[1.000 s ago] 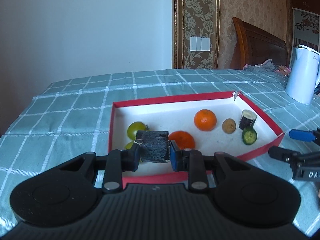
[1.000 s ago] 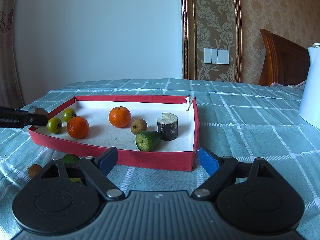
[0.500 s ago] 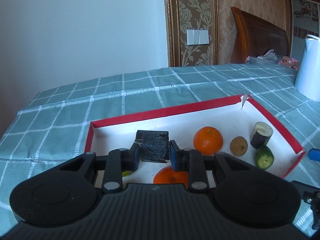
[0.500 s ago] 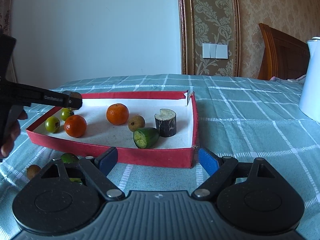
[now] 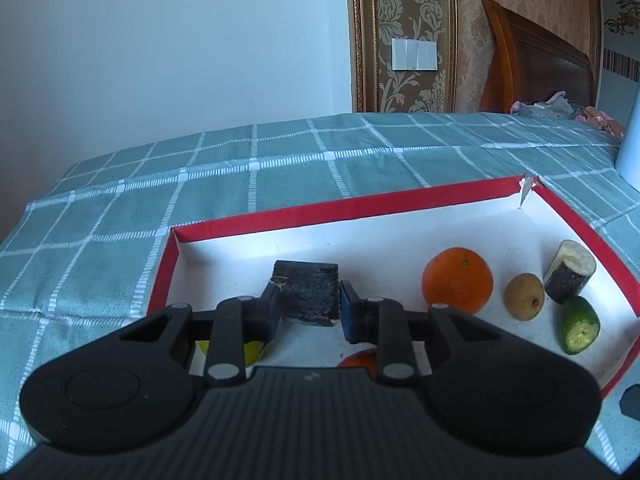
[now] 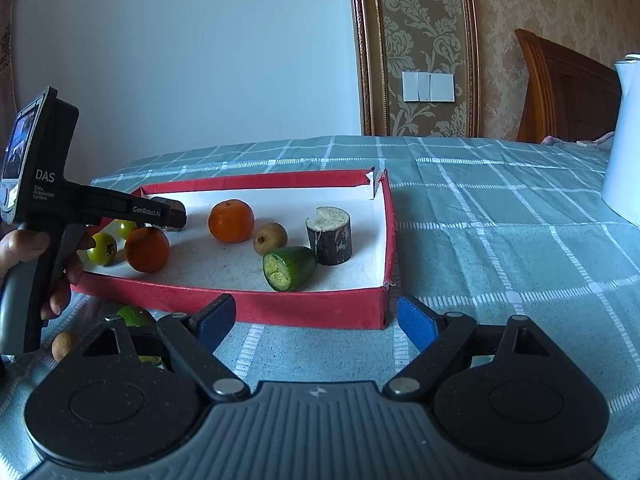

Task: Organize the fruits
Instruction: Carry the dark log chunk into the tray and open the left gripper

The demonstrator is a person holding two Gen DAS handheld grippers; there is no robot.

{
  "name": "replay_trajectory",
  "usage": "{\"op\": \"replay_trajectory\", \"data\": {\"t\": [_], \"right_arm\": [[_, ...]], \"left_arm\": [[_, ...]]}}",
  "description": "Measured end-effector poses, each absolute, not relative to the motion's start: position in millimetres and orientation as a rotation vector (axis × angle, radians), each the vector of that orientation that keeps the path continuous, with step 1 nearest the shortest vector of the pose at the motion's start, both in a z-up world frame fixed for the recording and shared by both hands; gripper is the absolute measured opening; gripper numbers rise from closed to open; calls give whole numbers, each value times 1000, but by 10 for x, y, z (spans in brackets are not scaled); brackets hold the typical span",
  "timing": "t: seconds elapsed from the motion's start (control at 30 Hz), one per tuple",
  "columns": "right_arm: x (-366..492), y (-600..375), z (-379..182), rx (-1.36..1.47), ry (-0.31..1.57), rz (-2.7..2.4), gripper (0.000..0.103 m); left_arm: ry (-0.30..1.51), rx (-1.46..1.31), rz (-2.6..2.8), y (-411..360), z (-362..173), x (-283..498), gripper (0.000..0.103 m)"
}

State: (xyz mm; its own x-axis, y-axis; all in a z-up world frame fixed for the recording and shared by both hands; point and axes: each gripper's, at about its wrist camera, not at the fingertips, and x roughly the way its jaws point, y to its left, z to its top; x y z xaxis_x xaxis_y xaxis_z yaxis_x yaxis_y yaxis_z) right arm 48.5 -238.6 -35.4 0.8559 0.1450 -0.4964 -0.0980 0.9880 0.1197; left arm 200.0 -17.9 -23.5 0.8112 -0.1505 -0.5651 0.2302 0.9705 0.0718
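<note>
Since the earlier frames, left tongs (image 5: 307, 308) have carried their dark chunk (image 5: 308, 294) forward over the red tray (image 5: 280, 216), from near its front rim to above the bare white floor toward the back left corner. They are clamped on the chunk, which hangs just clear of the floor, though how clear I cannot tell. Below and behind these tongs lie a green fruit (image 5: 252, 350) on the left and an orange (image 5: 360, 360) just right of it, both half hidden by the tool; ahead to the right sit a second orange (image 5: 456, 280), a brown fruit (image 5: 524, 296), a dark stub (image 5: 570, 278) and a cut green piece (image 5: 580, 328). Right tongs (image 6: 316, 322) have barely moved: they stand wide apart and empty, in front of the tray's near wall. Left of them, outside the tray, a green fruit (image 6: 134, 315) and a small brown one (image 6: 64, 344) wait on the cloth (image 6: 500, 240). By my reading the chunk is about ready for release, and those two loose fruits are what remains.
</note>
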Motion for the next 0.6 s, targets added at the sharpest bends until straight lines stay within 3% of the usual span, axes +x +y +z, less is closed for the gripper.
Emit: {"op": "replay_trajectory", "data": {"t": [0.47,0.53,0.6], "right_arm": [[494,-2416,-365,110,546,125,88],[493,-2416,-365,109,546,124,88],[493,-2417,-366,110,546,124,88]], "left_arm": [[575,163,-189,-199,-254,1967,28],[573,162,-189,-194,-250,1958,34],[565,159,-181,-196,-240,1938,46]]}}
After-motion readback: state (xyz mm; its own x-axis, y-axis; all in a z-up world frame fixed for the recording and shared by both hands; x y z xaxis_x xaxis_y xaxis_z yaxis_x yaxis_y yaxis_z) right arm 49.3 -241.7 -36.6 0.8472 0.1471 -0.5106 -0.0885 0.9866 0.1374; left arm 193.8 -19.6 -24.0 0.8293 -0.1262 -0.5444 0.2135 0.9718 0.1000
